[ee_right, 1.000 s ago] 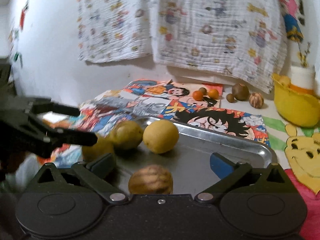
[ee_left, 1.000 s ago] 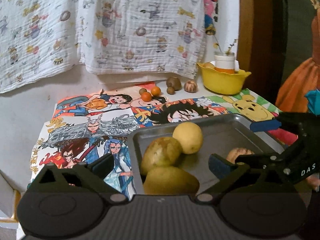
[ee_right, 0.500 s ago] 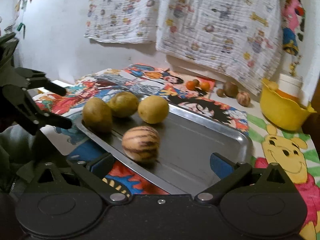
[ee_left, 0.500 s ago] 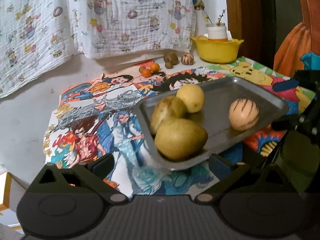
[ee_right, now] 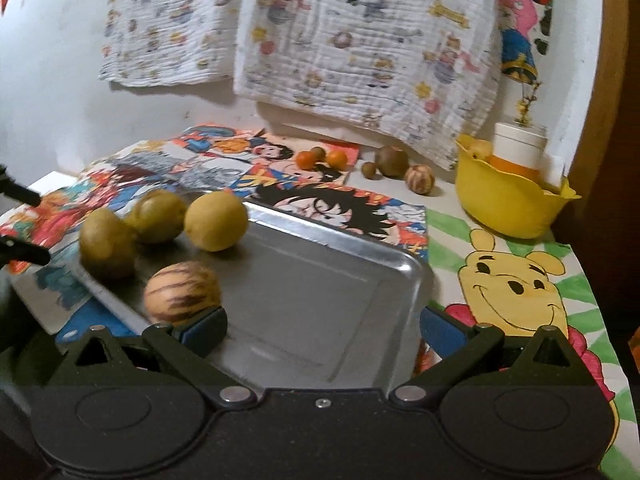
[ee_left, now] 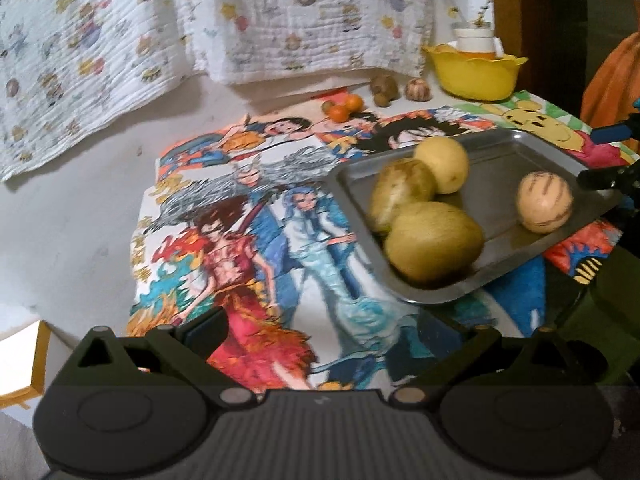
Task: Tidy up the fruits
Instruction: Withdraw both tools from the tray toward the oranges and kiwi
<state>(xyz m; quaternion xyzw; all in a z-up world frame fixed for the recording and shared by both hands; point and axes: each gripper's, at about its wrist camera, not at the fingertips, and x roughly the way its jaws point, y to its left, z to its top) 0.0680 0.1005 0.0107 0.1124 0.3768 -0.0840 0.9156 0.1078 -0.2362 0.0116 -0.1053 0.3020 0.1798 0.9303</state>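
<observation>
Metal tray sits on the cartoon-print mat near the table's front edge. Four fruits in it, all bunched at its left end: two greenish-yellow ones, front one touching the one behind, a paler yellow round one against that, and a striped cream fruit apart from them near the tray's front rim. Rest of the tray is bare.

Left gripper hovers over the mat off the tray's left end, jaws spread, nothing between them. Right gripper is low over the tray's front rim, jaws spread wide, empty; its left finger is just beside the striped fruit, contact unclear.

Back edge of the table: two small orange fruits with a tiny brown one, then a brown round fruit, a small brown one, a striped one. Yellow bowl at the back right corner holds a white-and-orange container. Printed cloths hang on the wall.
</observation>
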